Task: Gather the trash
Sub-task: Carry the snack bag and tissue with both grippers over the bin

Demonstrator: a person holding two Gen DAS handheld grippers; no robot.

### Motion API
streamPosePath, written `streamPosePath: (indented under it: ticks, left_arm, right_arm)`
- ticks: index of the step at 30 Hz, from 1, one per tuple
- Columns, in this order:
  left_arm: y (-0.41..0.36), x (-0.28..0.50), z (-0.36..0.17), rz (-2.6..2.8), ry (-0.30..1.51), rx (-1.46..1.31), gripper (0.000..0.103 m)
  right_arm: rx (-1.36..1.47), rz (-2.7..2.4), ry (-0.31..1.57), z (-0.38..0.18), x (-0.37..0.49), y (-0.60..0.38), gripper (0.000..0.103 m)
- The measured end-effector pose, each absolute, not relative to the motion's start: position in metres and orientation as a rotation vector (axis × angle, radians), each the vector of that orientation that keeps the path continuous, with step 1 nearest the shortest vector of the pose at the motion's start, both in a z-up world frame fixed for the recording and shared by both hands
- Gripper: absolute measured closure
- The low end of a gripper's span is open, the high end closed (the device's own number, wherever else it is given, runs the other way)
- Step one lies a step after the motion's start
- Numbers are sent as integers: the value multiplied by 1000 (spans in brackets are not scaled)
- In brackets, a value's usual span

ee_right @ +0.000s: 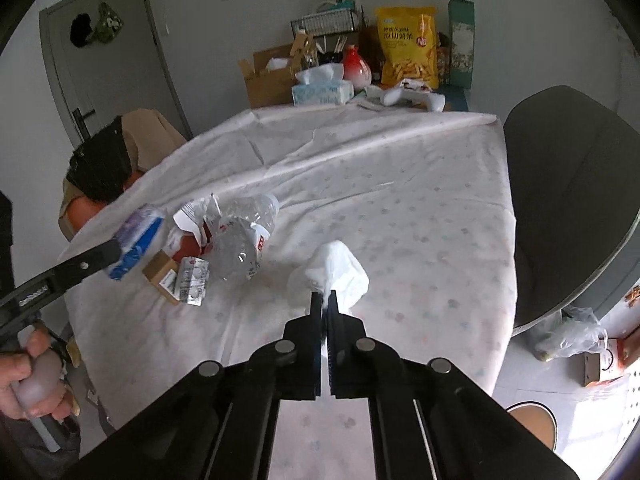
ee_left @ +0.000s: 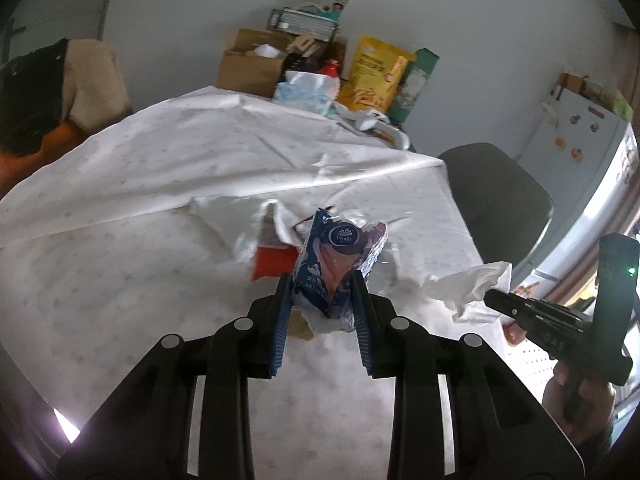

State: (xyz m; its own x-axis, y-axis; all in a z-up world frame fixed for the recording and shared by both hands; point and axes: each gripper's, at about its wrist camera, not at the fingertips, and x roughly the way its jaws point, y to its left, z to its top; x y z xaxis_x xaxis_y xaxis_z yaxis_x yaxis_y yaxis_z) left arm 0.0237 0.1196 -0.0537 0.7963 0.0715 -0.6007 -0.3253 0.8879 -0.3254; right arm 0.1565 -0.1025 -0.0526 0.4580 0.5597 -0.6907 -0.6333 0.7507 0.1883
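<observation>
My left gripper (ee_left: 322, 286) is shut on a blue Vinda tissue wrapper (ee_left: 334, 258) and holds it above the table; the wrapper also shows in the right wrist view (ee_right: 134, 242). My right gripper (ee_right: 327, 298) is shut on a crumpled white tissue (ee_right: 334, 270), also seen at the right in the left wrist view (ee_left: 468, 286). On the white tablecloth (ee_right: 400, 200) lie a crushed clear plastic bottle (ee_right: 244, 240), a blister pack (ee_right: 192, 280), a small cardboard box (ee_right: 162, 276) and torn red-and-white packaging (ee_right: 192, 226).
At the table's far end stand a cardboard box (ee_right: 268, 76), a tissue box (ee_right: 320, 90), a red-white vase (ee_right: 356, 66) and a yellow snack bag (ee_right: 406, 46). A dark chair (ee_right: 568, 200) stands right of the table. A round bin (ee_right: 532, 424) is on the floor.
</observation>
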Motion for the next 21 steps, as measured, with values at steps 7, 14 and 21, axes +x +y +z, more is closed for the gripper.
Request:
streamPosePath:
  ticks: [7,14,21]
  left_arm:
    - [88,44,-43,146,613,-392,74]
    - [53,68,-38,61,617,-364,74]
    - [16,93,-37,-20,639,-332,74]
  right_arm:
    - [-79,723,749,-35,146,-127,101]
    - [-74,664,713,-23,143,-162,101]
    - [-47,593,707,-23,144,-201,101]
